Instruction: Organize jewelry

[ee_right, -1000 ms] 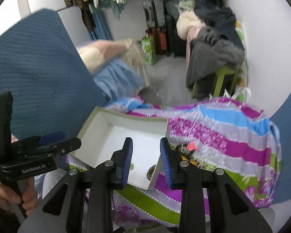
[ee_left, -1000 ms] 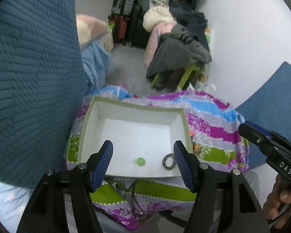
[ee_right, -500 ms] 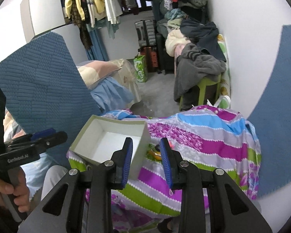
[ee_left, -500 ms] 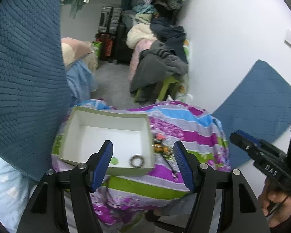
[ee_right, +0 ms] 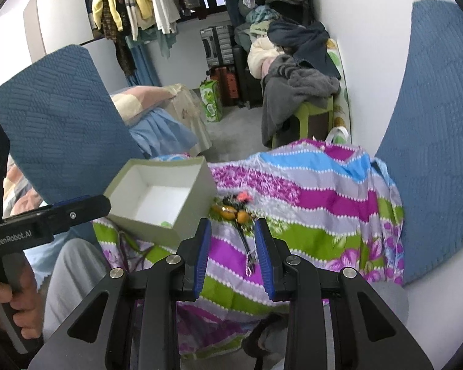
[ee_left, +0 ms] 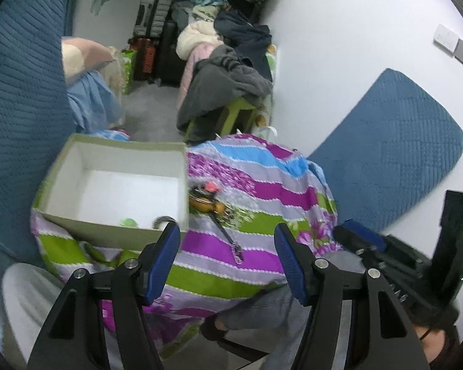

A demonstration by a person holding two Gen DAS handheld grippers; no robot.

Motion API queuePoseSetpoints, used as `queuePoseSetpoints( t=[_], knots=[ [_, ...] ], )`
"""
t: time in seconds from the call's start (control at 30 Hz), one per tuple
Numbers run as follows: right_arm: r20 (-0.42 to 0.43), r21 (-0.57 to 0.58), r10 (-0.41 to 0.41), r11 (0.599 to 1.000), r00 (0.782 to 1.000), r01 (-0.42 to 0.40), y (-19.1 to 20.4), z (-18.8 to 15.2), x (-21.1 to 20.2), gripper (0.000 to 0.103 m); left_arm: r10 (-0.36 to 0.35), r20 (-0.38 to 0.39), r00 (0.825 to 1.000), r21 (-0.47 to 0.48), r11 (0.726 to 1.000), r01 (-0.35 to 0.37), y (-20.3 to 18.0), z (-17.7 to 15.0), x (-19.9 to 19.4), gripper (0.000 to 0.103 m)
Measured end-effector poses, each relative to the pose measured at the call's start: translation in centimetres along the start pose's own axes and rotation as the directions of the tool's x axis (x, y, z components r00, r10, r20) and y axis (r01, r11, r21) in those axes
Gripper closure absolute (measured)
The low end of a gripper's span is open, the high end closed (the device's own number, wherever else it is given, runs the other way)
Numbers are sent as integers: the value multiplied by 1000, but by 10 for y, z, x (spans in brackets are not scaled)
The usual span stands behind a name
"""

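A shallow box [ee_left: 86,215] with a white inside sits at the left on a striped cloth; a small green piece [ee_left: 128,222] and a dark ring [ee_left: 162,219] lie in it. Just right of the box lies a jewelry pile [ee_left: 206,205] with orange beads and a pink bit, and a thin chain [ee_left: 231,242] trails toward me. My left gripper [ee_left: 228,256] hovers open over the cloth, nothing between its fingers. In the right wrist view the box [ee_right: 182,215], pile [ee_right: 234,211] and chain [ee_right: 250,259] appear again. My right gripper [ee_right: 232,234] holds a narrow gap, empty, above the chain.
The striped cloth [ee_left: 262,191] covers a small raised surface. Blue quilted cushions [ee_left: 385,154] stand at both sides. Clothes heaped on a green stool [ee_right: 311,114] and suitcases fill the far end. A person's grey-trousered knee [ee_right: 74,265] is below the box.
Both grippers have drawn back and shifted right. The box has slid from the middle to the left of both views, and the jewelry pile and chain now lie ahead of the fingers.
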State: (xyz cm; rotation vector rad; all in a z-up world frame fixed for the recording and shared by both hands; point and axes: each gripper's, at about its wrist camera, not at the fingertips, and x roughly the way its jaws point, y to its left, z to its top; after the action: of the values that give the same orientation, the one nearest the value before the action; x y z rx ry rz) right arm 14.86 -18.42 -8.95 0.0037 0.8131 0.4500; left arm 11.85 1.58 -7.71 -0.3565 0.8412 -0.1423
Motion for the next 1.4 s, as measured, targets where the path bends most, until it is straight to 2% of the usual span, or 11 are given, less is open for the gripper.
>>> queuePoseSetpoints(
  t=[0.13,0.2,0.53,0.57,0.6,0.73,0.8,1.1,1.27,1.3,1.4],
  knots=[
    [-27,4,14,1000,1000,-13,-10,-20,20,76,-12,-9,1000,11,1000,12,-9,-12,20,41],
    [-50,14,27,1000,998,-26,-18,-30,34,76,-27,-24,999,5,1000,27,-12,-16,34,48],
    [-95,63,94,994,991,-88,-52,-54,110,77,-24,-107,994,-16,1000,22,-7,-22,116,62],
    [-101,52,95,995,990,-90,-54,-56,122,77,-19,-125,992,-22,1000,16,-4,-22,123,67],
    [-114,46,97,995,989,-92,-57,-58,133,77,-22,-144,989,-32,999,18,-2,-22,131,72],
    [-207,61,132,991,969,-122,-67,-67,177,81,-13,-177,984,-46,999,5,4,-25,154,76],
    [-214,31,121,993,969,-117,-65,-66,186,81,-13,-182,983,-47,999,4,4,-26,161,81],
    [-242,-43,135,988,961,-149,-58,-66,218,82,8,-192,981,-60,998,-20,7,-29,182,81],
    [-258,-91,108,987,960,-136,-54,-68,225,92,17,-195,981,-74,997,-32,7,-32,190,81],
    [-260,-98,100,987,960,-129,-54,-69,225,99,17,-197,980,-79,996,-33,7,-33,191,81],
    [-280,-117,73,987,957,-109,-54,-70,225,101,5,-209,978,-86,996,-24,3,-35,199,80]
  ],
)
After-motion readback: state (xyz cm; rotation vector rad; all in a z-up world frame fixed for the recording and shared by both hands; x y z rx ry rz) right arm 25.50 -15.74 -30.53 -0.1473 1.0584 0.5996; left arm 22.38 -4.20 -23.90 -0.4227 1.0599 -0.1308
